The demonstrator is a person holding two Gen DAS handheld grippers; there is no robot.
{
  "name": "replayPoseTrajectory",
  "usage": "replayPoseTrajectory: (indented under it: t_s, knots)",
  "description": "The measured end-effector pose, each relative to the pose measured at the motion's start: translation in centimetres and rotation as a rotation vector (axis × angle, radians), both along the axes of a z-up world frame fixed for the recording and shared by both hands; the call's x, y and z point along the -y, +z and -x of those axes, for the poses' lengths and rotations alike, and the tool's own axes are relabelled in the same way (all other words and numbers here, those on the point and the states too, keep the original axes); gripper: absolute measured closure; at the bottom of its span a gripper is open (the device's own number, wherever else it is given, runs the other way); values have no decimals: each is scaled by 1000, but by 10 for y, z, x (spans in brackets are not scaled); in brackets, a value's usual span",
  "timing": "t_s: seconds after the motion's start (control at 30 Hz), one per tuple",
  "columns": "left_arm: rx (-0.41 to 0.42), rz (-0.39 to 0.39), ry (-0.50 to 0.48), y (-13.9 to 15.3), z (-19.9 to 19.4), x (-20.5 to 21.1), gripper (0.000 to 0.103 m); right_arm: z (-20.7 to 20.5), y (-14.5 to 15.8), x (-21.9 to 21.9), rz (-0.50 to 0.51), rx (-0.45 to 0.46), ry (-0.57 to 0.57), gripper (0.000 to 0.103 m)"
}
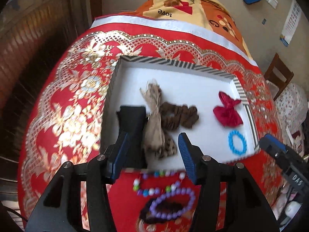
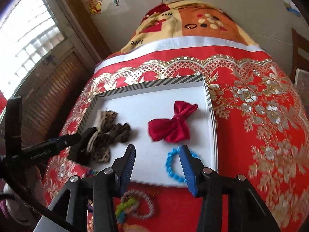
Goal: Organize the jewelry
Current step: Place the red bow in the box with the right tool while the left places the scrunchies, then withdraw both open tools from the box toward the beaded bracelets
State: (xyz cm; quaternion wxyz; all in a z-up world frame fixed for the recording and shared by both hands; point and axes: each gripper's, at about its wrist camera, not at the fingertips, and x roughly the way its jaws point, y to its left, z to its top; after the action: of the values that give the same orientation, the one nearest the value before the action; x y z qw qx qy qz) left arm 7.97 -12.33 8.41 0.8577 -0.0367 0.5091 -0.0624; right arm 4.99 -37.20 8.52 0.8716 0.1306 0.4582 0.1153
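I see both claws above the near edge of a shallow white tray (image 1: pixel 170 73) with a striped rim, which lies on the tabletop (image 1: pixel 63 104) under a red cloth with gold flowers.

My left claw (image 1: pixel 154 154) has its blue fingers (image 1: pixel 185 154) apart, and nothing is pressed between them. Beyond them, inside the tray, lies a beige and leopard-print bow (image 1: pixel 154 127), with a black piece (image 1: pixel 133 119) just on its left and a brown scrunchie (image 1: pixel 179 118) touching it on the right. Further right in the tray are a red satin bow (image 1: pixel 227 111) and a blue bead bracelet (image 1: pixel 237 142) near the tray's right corner.

My right claw (image 2: pixel 157 166) is also apart and holds nothing. In its view its right finger (image 2: pixel 188 172) covers a part of the blue bead bracelet (image 2: pixel 173 165) — whether it touches the beads I cannot tell, because the picture is blurred here. The red satin bow (image 2: pixel 171 127) lies just behind it.

Outside the tray, on the cloth in front of it, more jewelry waits: a string of coloured beads (image 1: pixel 154 185), a purple bead bracelet (image 1: pixel 173 205) lying over a dark scrunchie (image 1: pixel 164 212), and — in the right view — a pale ring-shaped bracelet (image 2: pixel 139 205) with a green and yellow piece (image 2: pixel 125 207) on it.
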Motion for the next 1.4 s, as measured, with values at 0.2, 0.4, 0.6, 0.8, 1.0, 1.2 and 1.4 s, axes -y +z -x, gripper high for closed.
replayPoseTrajectory:
  t_s: [0.2,0.4,0.6,0.8,1.0,1.2,1.4]
  knots:
    - [36,-29,-7,9,44,-12,50,42,13,-17,25,19,-12,58]
    - [50,-27,-16,13,78,-25,50,80,13,-35,40,14,-33,58]
    - [67,-26,-22,16,106,-38,50,112,14,-57,75,23,-41,58]
    - [42,2,-21,12,125,-52,50,135,13,-64,87,15,-60,58]
    - [33,8,-31,12,136,-54,50,149,13,-65,90,8,-80,58]
    - [34,11,-42,13,143,-53,50,159,14,-67,89,7,-91,58]
    - [33,-1,-52,11,146,-49,50,162,15,-68,86,7,-89,58]
